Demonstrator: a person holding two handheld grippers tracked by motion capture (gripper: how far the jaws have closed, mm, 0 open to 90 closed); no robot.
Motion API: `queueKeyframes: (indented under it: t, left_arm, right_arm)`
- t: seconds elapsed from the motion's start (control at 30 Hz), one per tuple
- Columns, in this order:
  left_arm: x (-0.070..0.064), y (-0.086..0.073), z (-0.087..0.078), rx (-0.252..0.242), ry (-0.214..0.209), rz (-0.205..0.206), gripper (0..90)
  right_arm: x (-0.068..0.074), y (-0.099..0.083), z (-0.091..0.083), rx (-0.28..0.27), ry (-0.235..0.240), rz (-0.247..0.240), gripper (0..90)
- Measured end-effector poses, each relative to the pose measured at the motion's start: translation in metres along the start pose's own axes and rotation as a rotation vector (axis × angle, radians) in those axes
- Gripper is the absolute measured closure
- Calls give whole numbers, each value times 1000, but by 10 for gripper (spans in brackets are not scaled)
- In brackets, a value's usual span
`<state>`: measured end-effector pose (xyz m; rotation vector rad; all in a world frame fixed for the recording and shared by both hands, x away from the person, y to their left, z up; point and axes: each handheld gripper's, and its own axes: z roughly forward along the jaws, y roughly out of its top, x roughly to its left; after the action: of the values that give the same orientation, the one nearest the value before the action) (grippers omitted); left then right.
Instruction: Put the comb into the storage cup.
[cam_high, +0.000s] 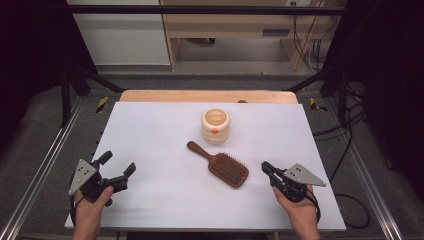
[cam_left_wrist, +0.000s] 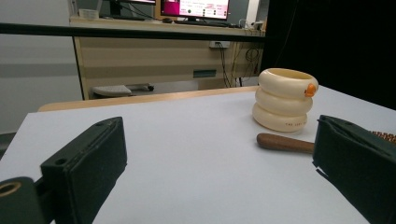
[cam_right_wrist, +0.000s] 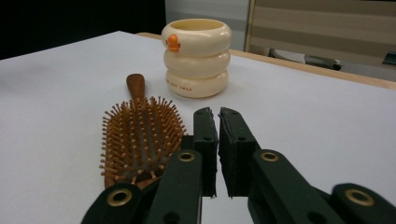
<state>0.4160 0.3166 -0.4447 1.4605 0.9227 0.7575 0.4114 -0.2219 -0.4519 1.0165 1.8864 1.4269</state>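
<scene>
Wooden hairbrush (cam_high: 222, 165) lies bristles-up at mid-desk, oval head near right, handle angled far left. Cream ringed cup (cam_high: 215, 125) with orange mark stands just beyond the handle; interior looks empty. Right claw (cam_high: 265, 167) near the brush head, not touching, jaws clenched together. Left claw (cam_high: 118, 165) well apart at near-left, jaws spread wide. White desk (cam_high: 165, 200) bare around them.

We are seeing the white worktop (cam_high: 165, 150) lit evenly from overhead, while dark surroundings are framing the high view. Shadows are lying soft and short beside the hairbrush (cam_high: 222, 166) and cup (cam_high: 215, 125). In both gripper views the nearest claw parts are blurring, and the background is going soft.
</scene>
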Motion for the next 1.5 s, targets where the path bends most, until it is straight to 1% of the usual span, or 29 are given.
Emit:
queueKeyframes:
  t: [0.1,0.17,0.2,0.33,0.4,0.63,0.77,0.87,1.1,1.2,1.37,1.43,1.5]
  left_arm:
    - [0,0,0,3,-1,3,27]
    - [-1,0,0,7,-1,8,27]
    - [-1,0,1,7,-8,6,27]
    - [-2,0,1,13,-7,16,28]
    - [-2,-1,2,13,-5,15,27]
    - [-3,-1,2,18,-5,20,28]
    - [-2,-1,2,16,-6,18,28]
    - [-2,-1,2,17,-7,17,28]
    - [-2,0,2,18,-5,21,29]
    - [-2,-1,2,23,-3,23,30]
    - [-2,0,3,24,-3,27,30]
    - [-2,0,3,24,-3,27,30]
    - [-2,-1,3,24,-2,27,30]
  right_arm:
    - [3,0,2,15,18,-3,899]
    - [7,-1,5,39,31,-5,900]
    - [7,-1,5,39,31,-5,900]
    - [10,-1,8,65,53,-1,900]
    - [11,-1,9,70,56,2,900]
    - [18,-2,16,110,85,-13,900]
    - [21,-1,20,129,89,-25,900]
    - [23,0,21,135,90,-20,900]
    - [27,-1,28,177,92,-22,900]
    - [27,-3,31,196,83,-15,900]
    - [29,-6,37,228,91,2,900]
    - [30,-7,38,234,90,5,900]
    - [31,-8,41,247,92,-5,900]
